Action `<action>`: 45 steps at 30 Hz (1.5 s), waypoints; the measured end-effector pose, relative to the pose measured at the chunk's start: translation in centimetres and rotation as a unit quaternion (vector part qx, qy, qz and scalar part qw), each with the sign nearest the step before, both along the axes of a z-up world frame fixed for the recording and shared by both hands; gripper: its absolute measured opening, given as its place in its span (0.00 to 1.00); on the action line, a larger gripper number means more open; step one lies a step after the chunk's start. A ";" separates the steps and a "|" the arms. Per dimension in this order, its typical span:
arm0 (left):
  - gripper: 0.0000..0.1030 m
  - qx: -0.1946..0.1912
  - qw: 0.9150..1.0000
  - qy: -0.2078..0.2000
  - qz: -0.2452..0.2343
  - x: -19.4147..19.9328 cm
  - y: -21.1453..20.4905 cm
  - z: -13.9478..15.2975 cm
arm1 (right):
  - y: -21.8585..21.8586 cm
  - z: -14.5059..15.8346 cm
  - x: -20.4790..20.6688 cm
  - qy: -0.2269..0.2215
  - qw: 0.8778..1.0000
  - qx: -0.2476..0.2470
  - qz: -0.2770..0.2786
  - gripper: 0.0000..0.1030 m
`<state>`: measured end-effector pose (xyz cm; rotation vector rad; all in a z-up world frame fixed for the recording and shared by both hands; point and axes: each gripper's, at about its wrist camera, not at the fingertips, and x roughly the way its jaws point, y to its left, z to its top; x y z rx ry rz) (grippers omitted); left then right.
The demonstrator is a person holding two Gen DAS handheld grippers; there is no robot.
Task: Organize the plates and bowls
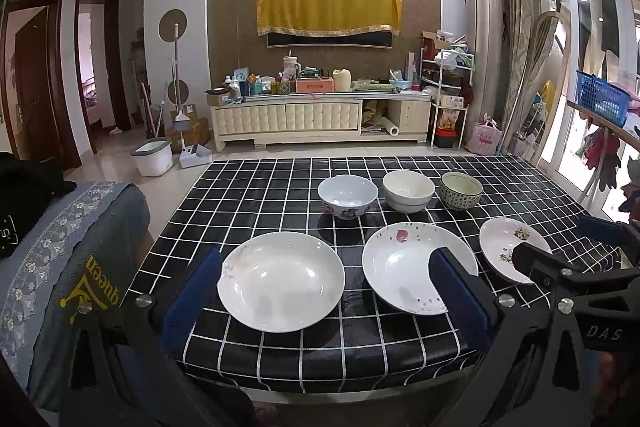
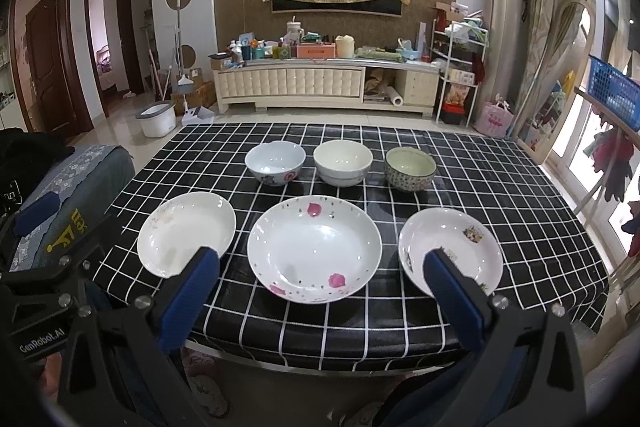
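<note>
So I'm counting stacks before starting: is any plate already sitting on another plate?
No. In the right wrist view the three plates lie apart on the checked tablecloth.

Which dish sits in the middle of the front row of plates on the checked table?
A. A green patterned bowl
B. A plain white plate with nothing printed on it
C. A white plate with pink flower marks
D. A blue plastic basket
C: in the right wrist view, the plate with pink flower marks lies between the plain white plate and the small printed plate, in front of the three bowls.
</note>
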<state>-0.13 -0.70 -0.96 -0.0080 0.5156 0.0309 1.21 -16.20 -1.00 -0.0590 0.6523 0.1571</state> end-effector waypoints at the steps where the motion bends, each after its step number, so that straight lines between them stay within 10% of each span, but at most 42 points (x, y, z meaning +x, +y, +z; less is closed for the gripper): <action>1: 1.00 -0.001 1.000 0.000 0.000 0.0 0.0 0.0 | 0.1 -0.1 0.0 0.000 1.000 -0.001 0.000 1.00; 33: 1.00 -0.004 0.998 -0.052 0.045 2.6 4.5 4.6 | 3.4 4.1 4.6 -0.040 0.999 -0.005 0.023 1.00; 45: 1.00 -0.032 0.994 0.047 0.097 7.4 12.8 -0.1 | 9.9 -1.0 11.6 0.047 0.992 0.045 0.112 1.00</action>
